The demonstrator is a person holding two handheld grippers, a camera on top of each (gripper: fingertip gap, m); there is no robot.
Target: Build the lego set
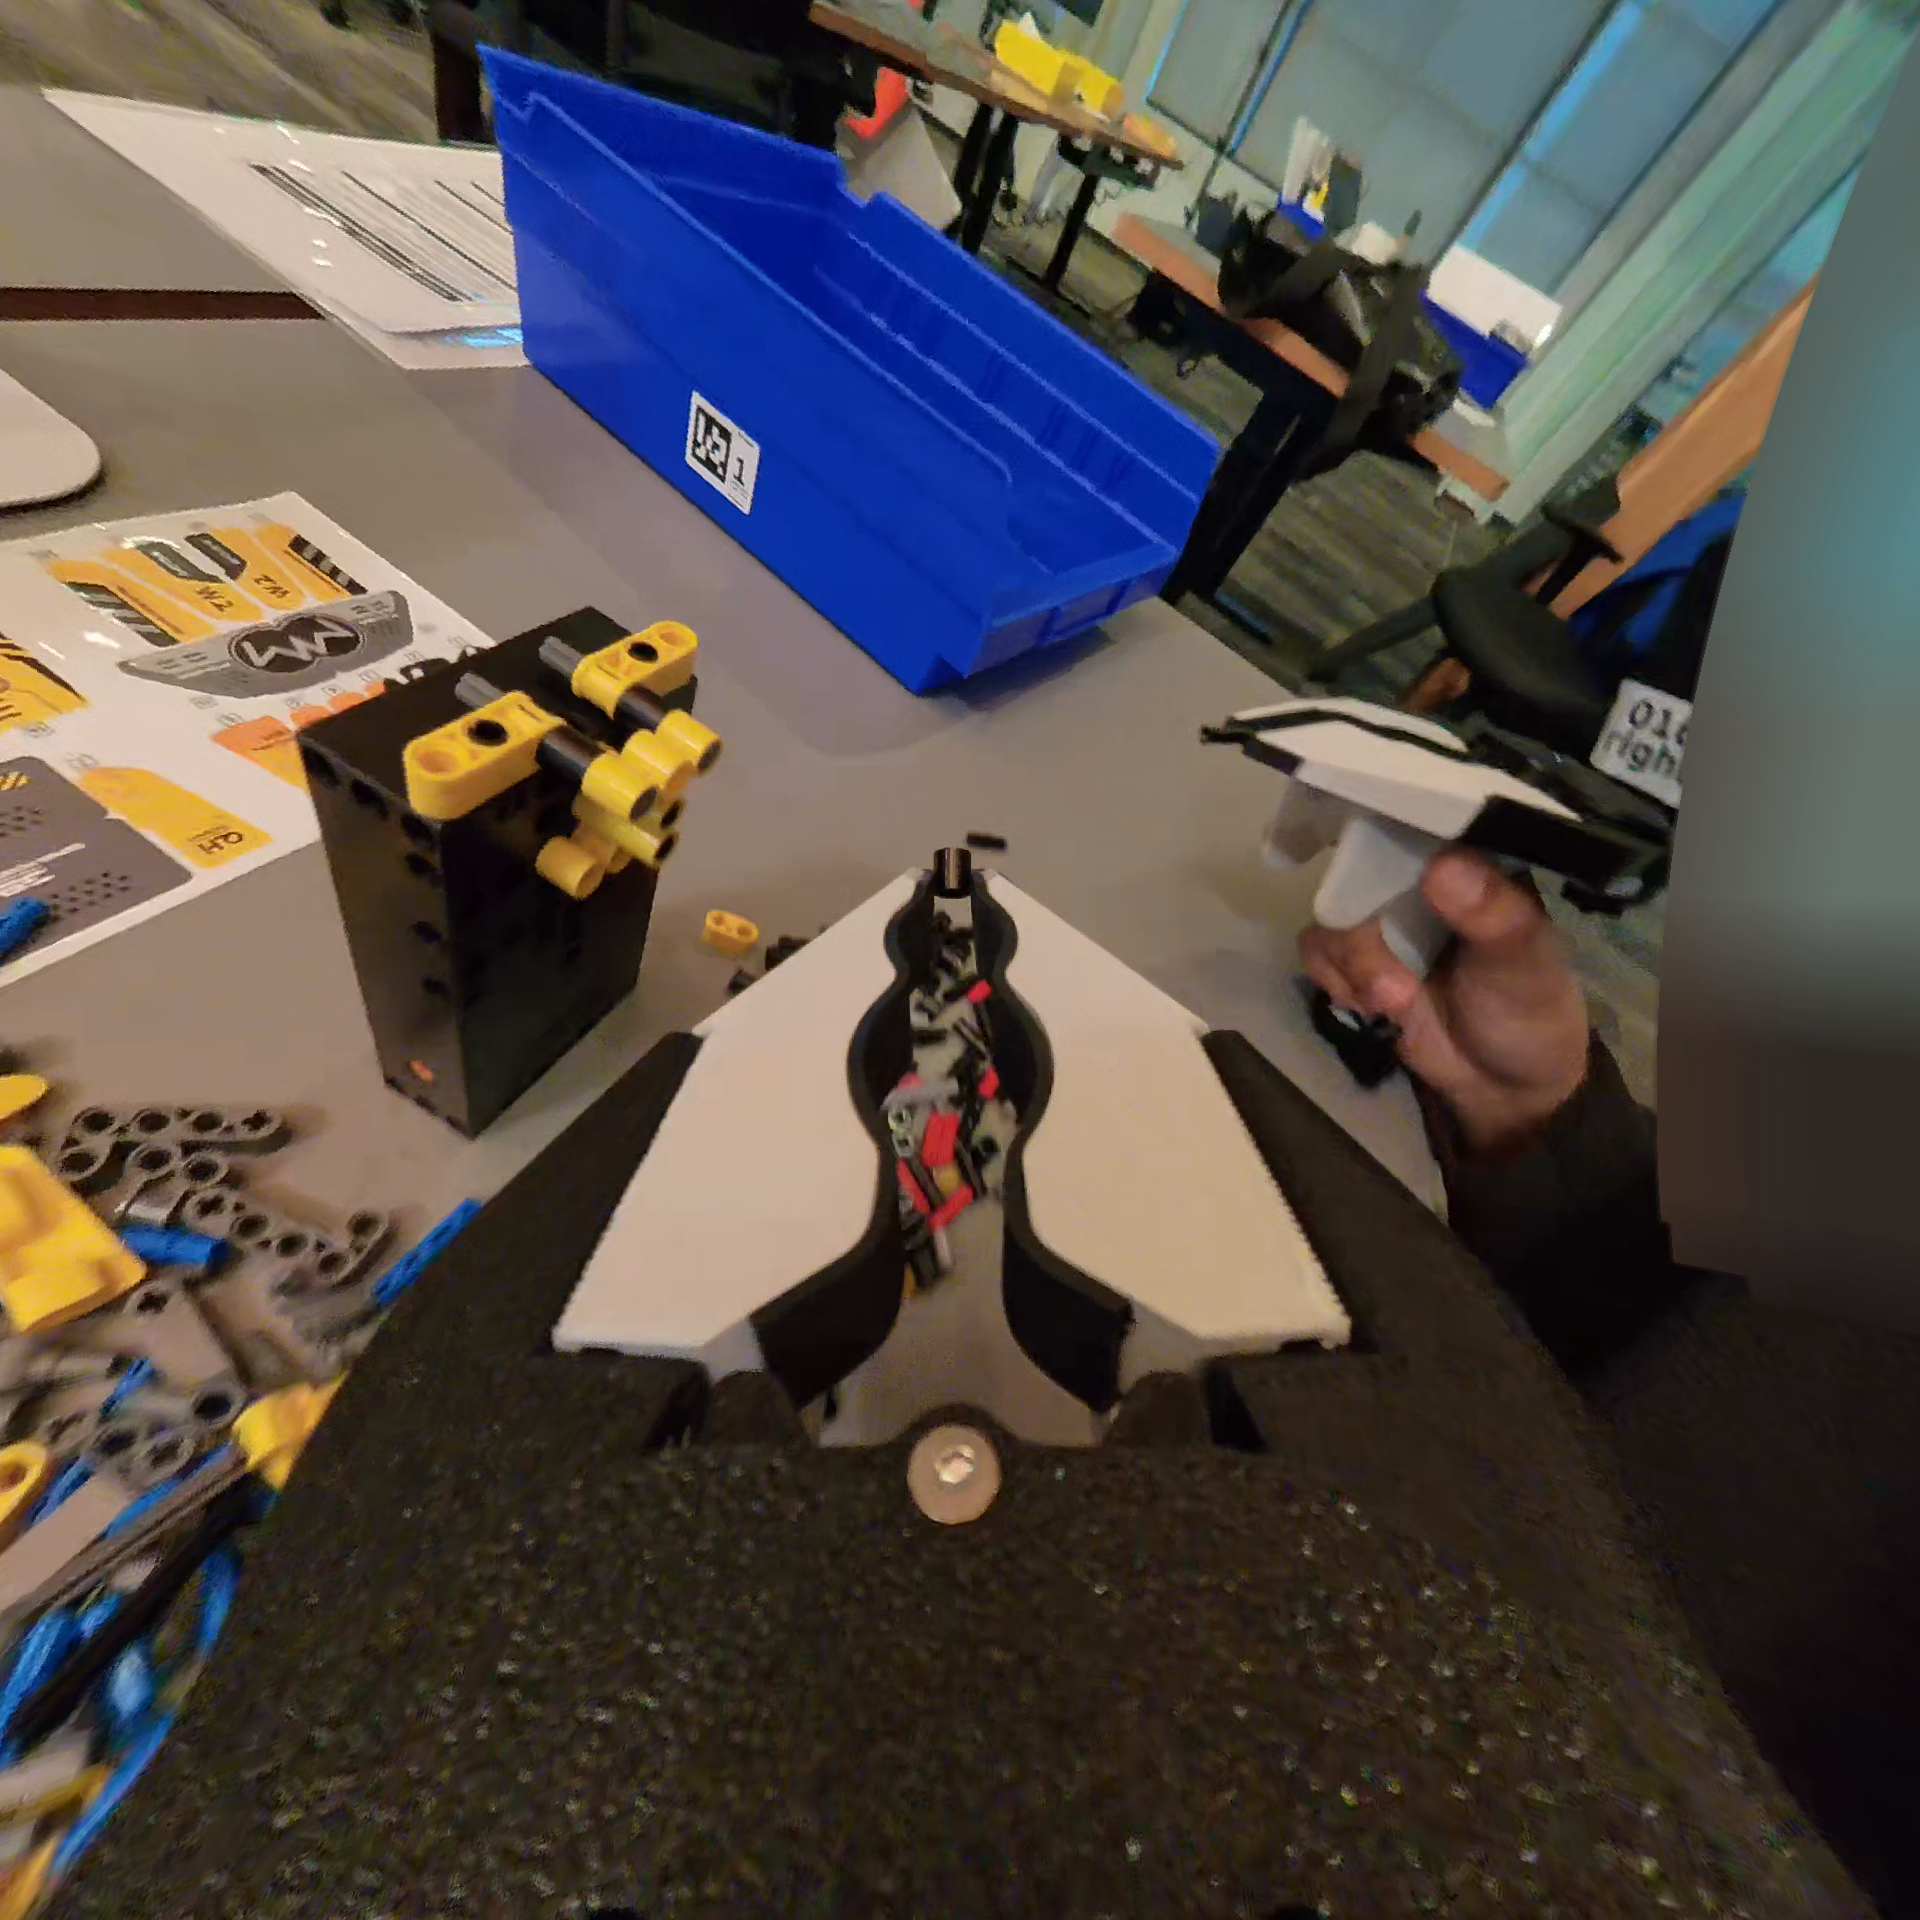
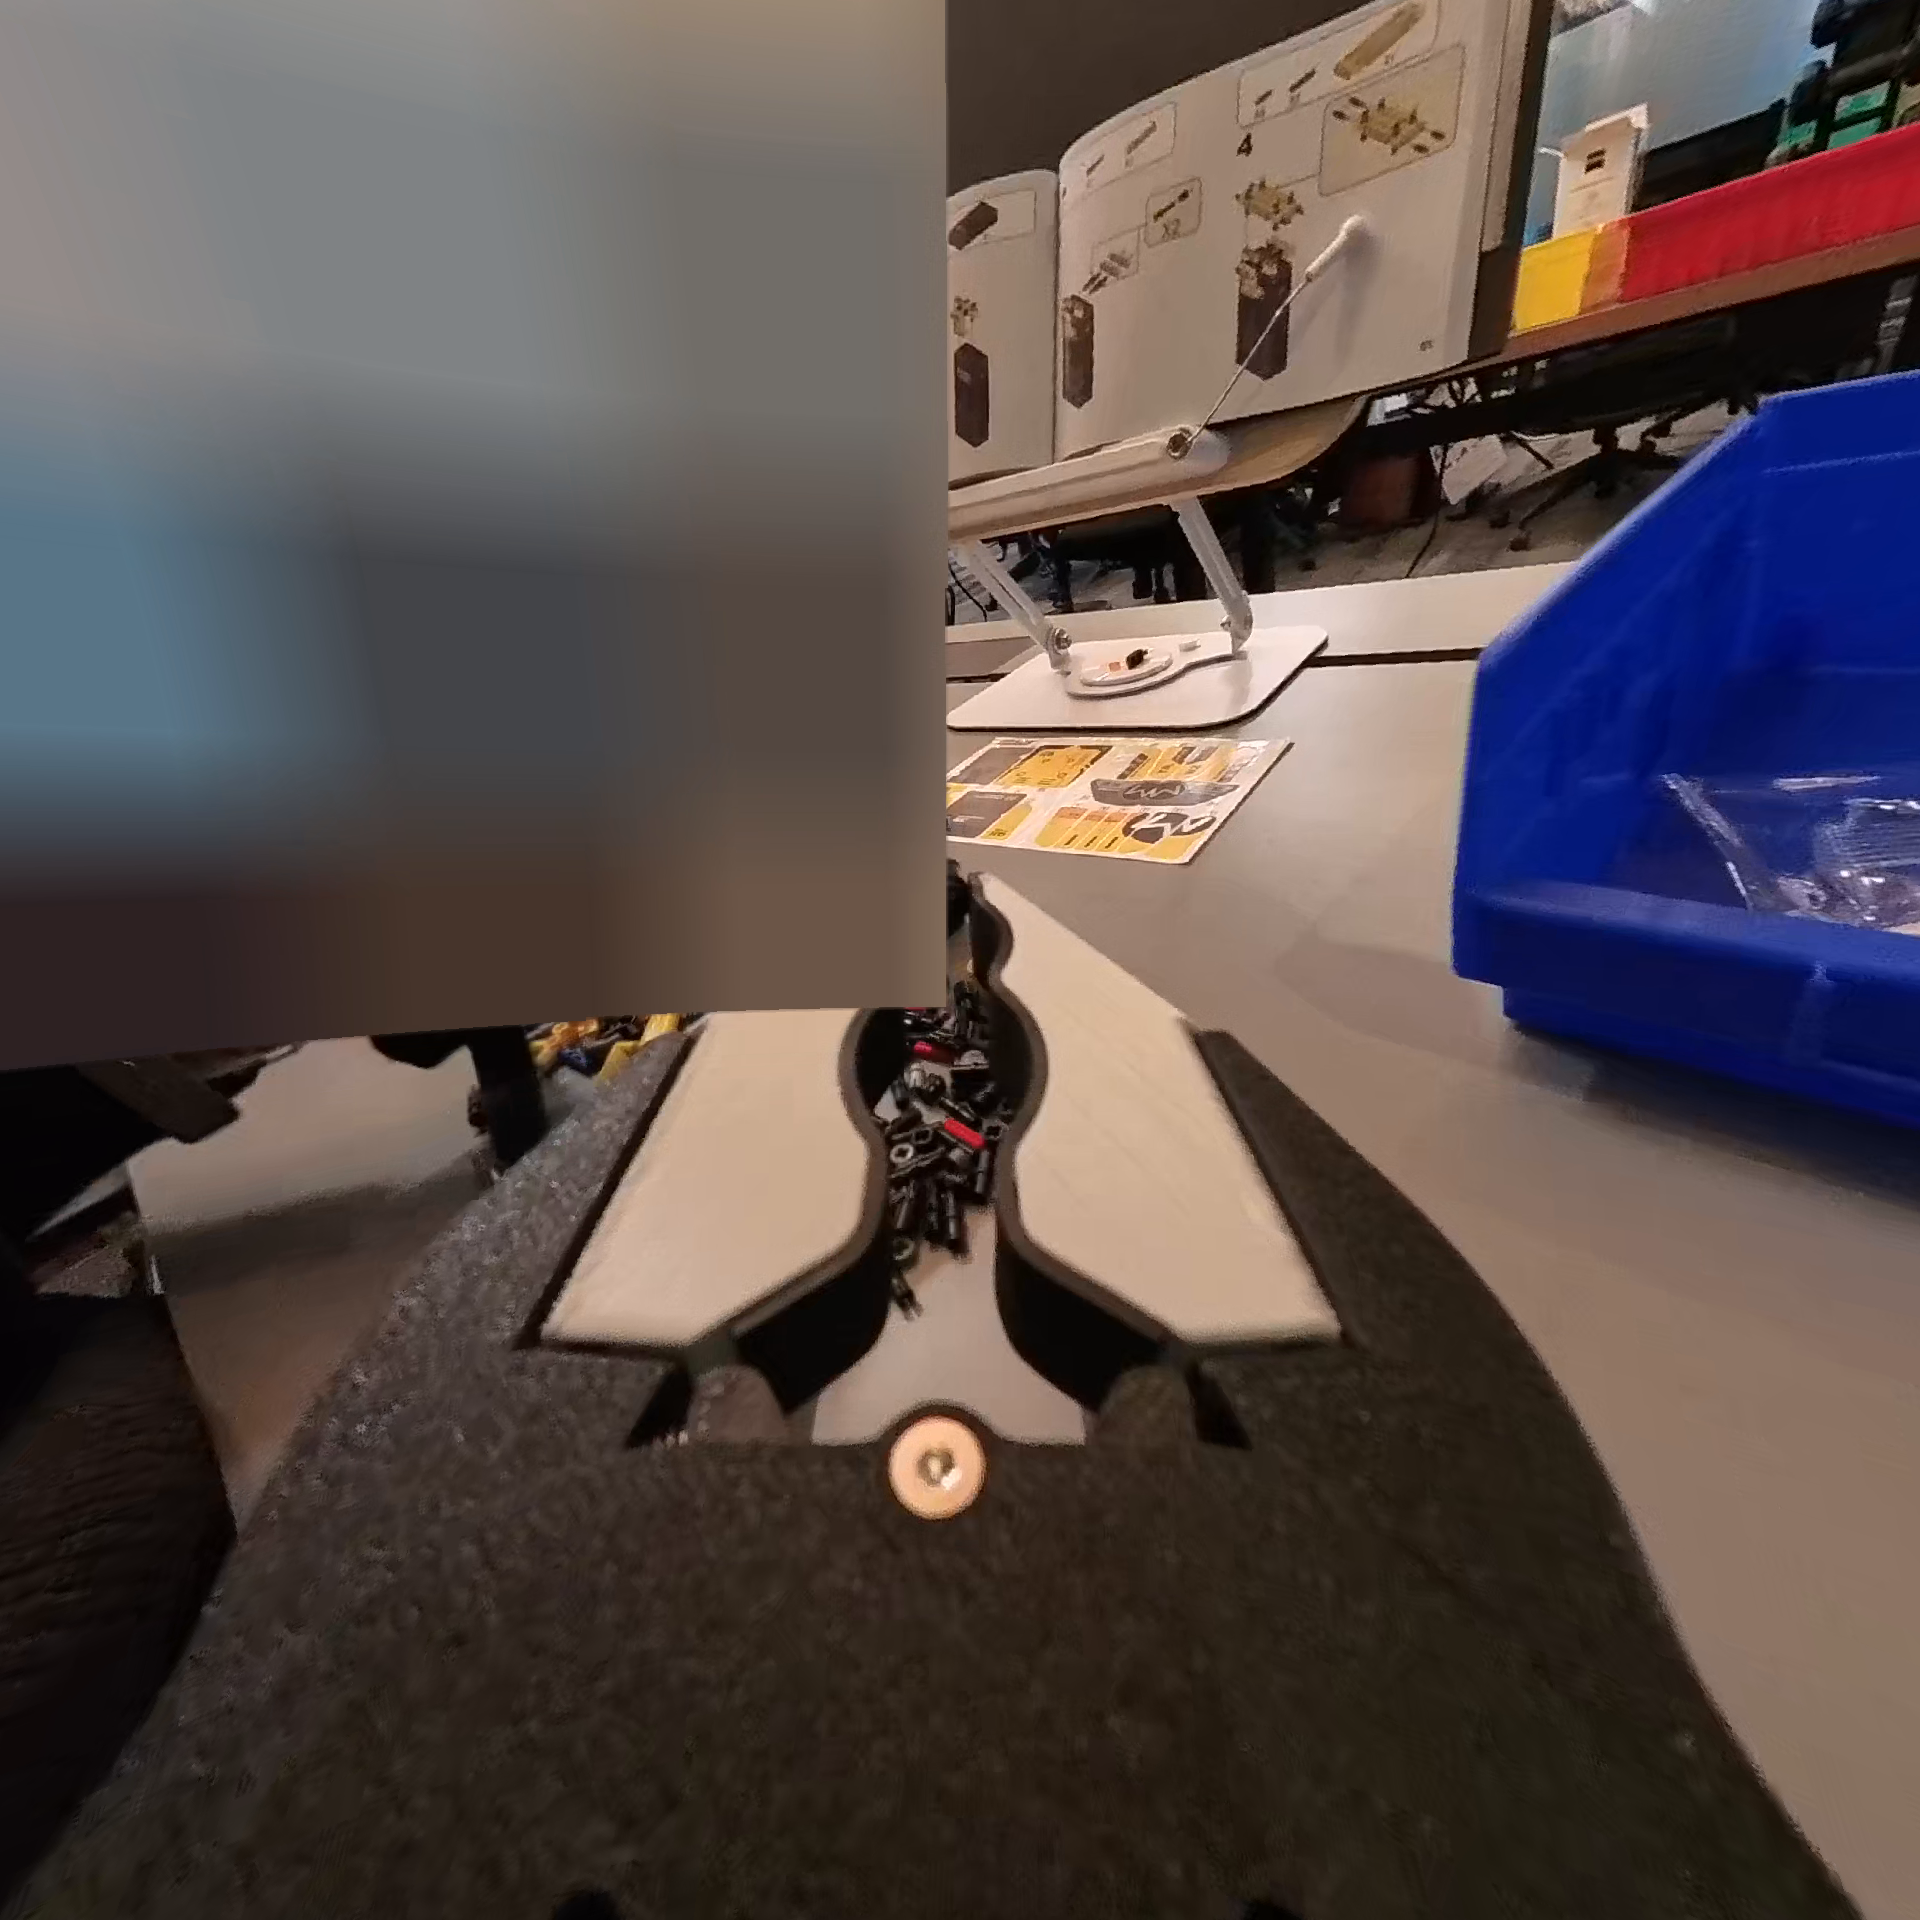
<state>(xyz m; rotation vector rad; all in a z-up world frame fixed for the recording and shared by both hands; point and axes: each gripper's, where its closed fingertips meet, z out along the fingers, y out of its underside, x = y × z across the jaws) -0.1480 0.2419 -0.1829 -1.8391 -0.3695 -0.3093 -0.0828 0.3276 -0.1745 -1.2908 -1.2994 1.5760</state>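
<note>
The left claw is pinching a small black pin above the grey table, while the right claw is hovering nearly closed, its tips hidden.

Your left gripper, white-fingered on a black foam-textured body, points forward and slightly down, its tips pinched on a small black cylindrical peg. Your right hand, in a dark sleeve, grasps the handle of the right gripper, held level and raised. In the right wrist view a blurred patch hides its tips.
</note>
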